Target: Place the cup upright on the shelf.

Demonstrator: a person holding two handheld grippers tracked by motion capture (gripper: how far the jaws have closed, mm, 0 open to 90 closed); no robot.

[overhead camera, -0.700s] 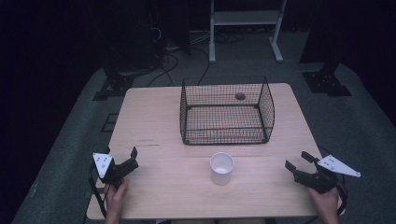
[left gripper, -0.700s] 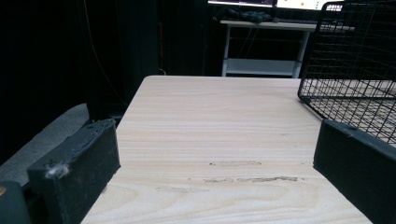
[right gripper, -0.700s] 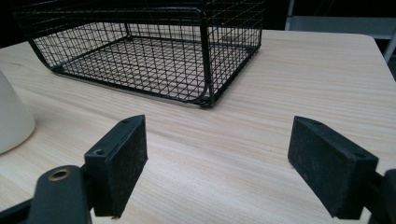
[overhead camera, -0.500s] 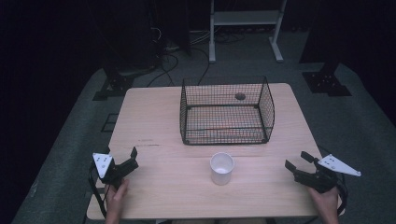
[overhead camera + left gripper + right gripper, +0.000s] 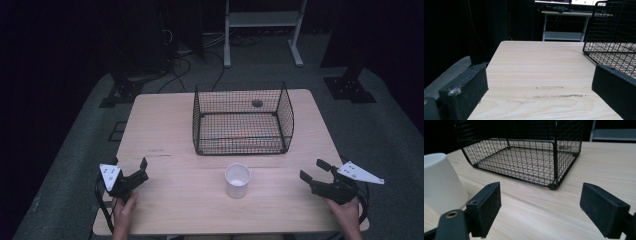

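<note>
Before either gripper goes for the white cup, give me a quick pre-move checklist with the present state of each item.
1. White cup upright on the table, mouth up: ok.
2. Cup free of both grippers: ok, it stands apart between them.
3. Right gripper open with nothing between its jaws: ok.
4. Left gripper open with nothing between its jaws: ok.
5. Wire basket standing open-topped behind the cup: ok.
6. Cup contents: cannot tell.
</note>
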